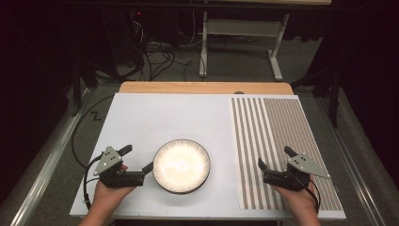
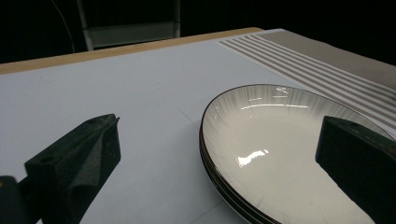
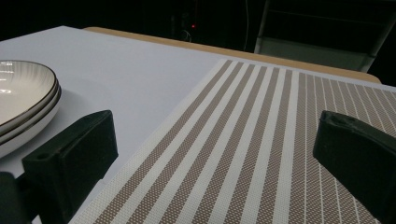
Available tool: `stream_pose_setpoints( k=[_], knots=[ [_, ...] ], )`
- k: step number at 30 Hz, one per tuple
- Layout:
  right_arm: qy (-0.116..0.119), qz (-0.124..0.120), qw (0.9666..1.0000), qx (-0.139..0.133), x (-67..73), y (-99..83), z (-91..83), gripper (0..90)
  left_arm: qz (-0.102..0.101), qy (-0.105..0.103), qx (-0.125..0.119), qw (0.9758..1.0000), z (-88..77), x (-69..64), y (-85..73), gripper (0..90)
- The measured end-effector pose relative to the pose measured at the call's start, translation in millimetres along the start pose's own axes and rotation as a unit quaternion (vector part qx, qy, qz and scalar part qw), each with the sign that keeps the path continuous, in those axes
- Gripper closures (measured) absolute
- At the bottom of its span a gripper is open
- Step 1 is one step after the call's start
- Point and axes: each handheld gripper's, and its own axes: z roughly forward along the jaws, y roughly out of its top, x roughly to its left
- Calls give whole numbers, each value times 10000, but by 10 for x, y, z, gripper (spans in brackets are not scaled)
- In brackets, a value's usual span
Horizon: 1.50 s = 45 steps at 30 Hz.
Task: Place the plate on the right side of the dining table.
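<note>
A stack of white plates with dark rims (image 1: pixel 181 165) sits on the white board at the front middle. My left gripper (image 1: pixel 138 158) is open just left of the stack. One jaw tip is close to the rim, and I cannot tell whether it touches. In the left gripper view the top plate (image 2: pixel 280 140) lies ahead on the right, partly behind the right jaw, and the left gripper (image 2: pixel 222 123) stands wide with nothing pinched. My right gripper (image 1: pixel 274 157) is open above the striped placemat (image 1: pixel 282 127). In the right gripper view the right gripper (image 3: pixel 218 121) frames the placemat (image 3: pixel 243 154), with the plates (image 3: pixel 23 102) at far left.
The white board (image 1: pixel 155 117) covers most of the table, with a wooden strip (image 1: pixel 202 87) along its far edge. Beyond the table are a dark floor with cables (image 1: pixel 155 56) and a white metal stand (image 1: pixel 244 33). A black cable (image 1: pixel 87 188) trails from the left gripper.
</note>
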Motion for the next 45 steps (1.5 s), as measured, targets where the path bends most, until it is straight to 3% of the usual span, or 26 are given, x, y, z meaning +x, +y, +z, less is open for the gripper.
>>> stream_pose_setpoints(
  k=[6,10,17,23,30,33,45],
  knots=[
    [19,-37,10000,84,-23,-29,42,10,-23,32,93,9999,23,-1,-24,5],
    [-28,40,9999,99,-45,-41,45,10,-113,228,26,9997,4,17,-27,19],
    [-117,49,9999,23,-49,-29,25,18,-149,115,7,9998,-7,9,-30,21],
    [-1,3,10000,-66,-6,10,5,35,-174,145,-24,9997,-14,29,-31,21],
    [191,-245,9993,-198,174,132,18,10,-99,126,-5,9999,-24,17,-25,20],
    [389,-289,9986,-212,268,208,68,10,-47,84,18,10000,-14,2,-20,20],
    [495,-510,9975,-8,515,470,280,13,-32,34,-17,10000,-15,-10,-18,21]
  ],
)
